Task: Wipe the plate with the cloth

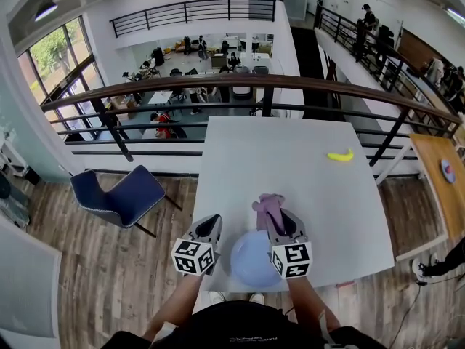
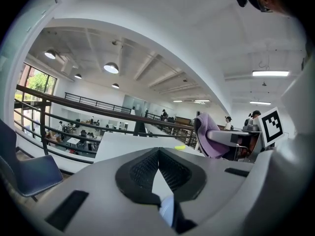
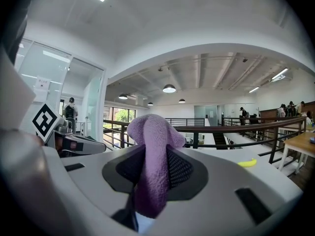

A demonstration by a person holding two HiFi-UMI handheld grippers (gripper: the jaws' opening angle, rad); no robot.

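Observation:
A light blue plate point(image 1: 251, 257) lies on the white table point(image 1: 290, 158) at its near edge. It sits between my two grippers, and the right one covers part of it. My right gripper point(image 1: 278, 219) is shut on a purple cloth point(image 1: 269, 203) that sticks up past its tips and hangs just beyond the plate's far rim. The right gripper view shows the cloth point(image 3: 150, 132) pinched between the jaws. My left gripper point(image 1: 211, 220) is just left of the plate. In the left gripper view its jaws meet at the tips point(image 2: 158, 150), with nothing clearly held. The cloth point(image 2: 209, 134) appears to its right.
A yellow banana point(image 1: 340, 155) lies at the table's far right. A metal railing point(image 1: 254, 82) runs behind the table, with a drop to a lower floor. A blue chair point(image 1: 123, 195) stands to the left and a wooden table point(image 1: 445, 187) to the right.

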